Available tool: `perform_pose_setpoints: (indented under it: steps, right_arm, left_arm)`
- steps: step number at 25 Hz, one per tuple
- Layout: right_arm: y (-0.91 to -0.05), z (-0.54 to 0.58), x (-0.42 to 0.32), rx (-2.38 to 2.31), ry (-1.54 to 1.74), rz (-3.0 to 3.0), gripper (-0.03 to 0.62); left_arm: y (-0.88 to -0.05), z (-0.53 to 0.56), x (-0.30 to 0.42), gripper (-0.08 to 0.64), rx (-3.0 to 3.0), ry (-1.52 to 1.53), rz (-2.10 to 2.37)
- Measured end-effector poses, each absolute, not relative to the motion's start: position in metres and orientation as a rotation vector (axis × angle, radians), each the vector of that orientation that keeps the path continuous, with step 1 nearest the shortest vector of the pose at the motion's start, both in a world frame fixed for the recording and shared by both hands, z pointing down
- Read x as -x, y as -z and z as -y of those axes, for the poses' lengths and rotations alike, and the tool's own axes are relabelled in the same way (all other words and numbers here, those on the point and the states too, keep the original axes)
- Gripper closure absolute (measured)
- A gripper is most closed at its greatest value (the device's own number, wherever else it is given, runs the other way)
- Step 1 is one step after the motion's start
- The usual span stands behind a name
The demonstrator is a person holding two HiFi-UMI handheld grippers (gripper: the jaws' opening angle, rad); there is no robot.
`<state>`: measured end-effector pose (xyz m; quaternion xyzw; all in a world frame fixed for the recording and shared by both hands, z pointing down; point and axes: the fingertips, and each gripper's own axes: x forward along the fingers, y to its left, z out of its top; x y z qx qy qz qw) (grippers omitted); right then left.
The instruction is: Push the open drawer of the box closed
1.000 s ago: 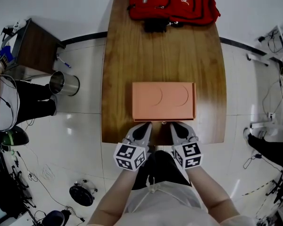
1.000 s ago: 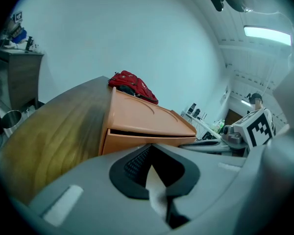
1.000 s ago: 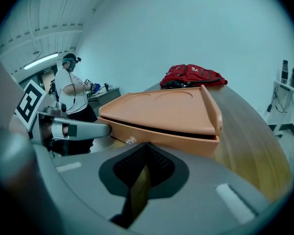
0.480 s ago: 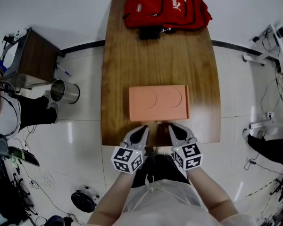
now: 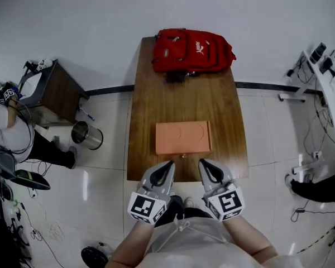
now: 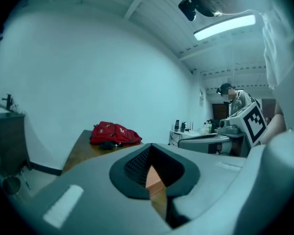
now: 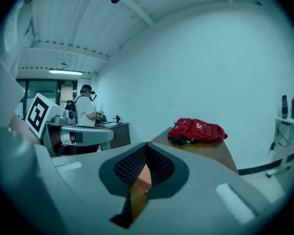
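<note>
Wooden table (image 5: 184, 99) on a white tile floor (image 5: 100, 177), white wall at the far side. One orange box (image 5: 183, 137) sits near-centre on the table with its drawer front flush and a small knob (image 5: 182, 156) on the near side; contents not visible. One red backpack (image 5: 191, 50) at the far end. Two grippers: left gripper (image 5: 168, 166) and right gripper (image 5: 204, 164) over the near table edge, near the box but apart from it. Both have jaws together, nothing between. One metal bin (image 5: 87, 135) on the floor to the left, inside unclear. One side cabinet (image 5: 53, 91) further left.
</note>
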<state>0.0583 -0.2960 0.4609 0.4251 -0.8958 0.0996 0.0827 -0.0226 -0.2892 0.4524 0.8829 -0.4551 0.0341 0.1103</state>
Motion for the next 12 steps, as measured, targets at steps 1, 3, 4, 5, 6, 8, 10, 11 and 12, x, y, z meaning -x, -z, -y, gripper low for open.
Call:
perform_pose_setpoints:
  steps: [1,3,4,5,6,8,10,11,12]
  right_arm:
    - [-0.450,0.291,-0.059,-1.266,-0.255,2.699,0.584]
    - [-0.434,0.278,-0.063,-1.259,-0.207,2.736,0.584]
    - [-0.431,0.271,-0.066,-1.257,-0.211,2.746,0.584]
    - [-0.428,0.265,-0.068,-1.256,-0.227,2.760,0.584]
    - [-0.427,0.259,-0.070,-1.254,-0.245,2.779,0.584]
    - [-0.430,0.247,-0.070,-1.251,-0.276,2.801,0.584]
    - [-0.437,0.236,-0.074,-1.257,-0.297,2.767,0.584]
    - [-0.440,0.230,-0.075,-1.258,-0.310,2.740,0.584]
    - [-0.441,0.223,-0.076,-1.258,-0.317,2.719,0.584]
  left_arm:
    - [-0.440,0.283,0.022,0.555,-2.621,-0.094,1.354]
    - [-0.425,0.268,0.019,0.555,-2.657,-0.092,1.375]
    - [-0.421,0.261,0.016,0.555,-2.665,-0.092,1.376]
    - [-0.420,0.253,0.014,0.555,-2.663,-0.087,1.373]
    - [-0.420,0.246,0.012,0.555,-2.658,-0.082,1.365]
    - [-0.422,0.233,0.011,0.555,-2.648,-0.083,1.351]
    - [-0.424,0.220,0.012,0.555,-2.640,-0.084,1.354]
    - [-0.424,0.213,0.012,0.555,-2.635,-0.081,1.359]
    - [-0.424,0.206,0.013,0.555,-2.632,-0.077,1.361]
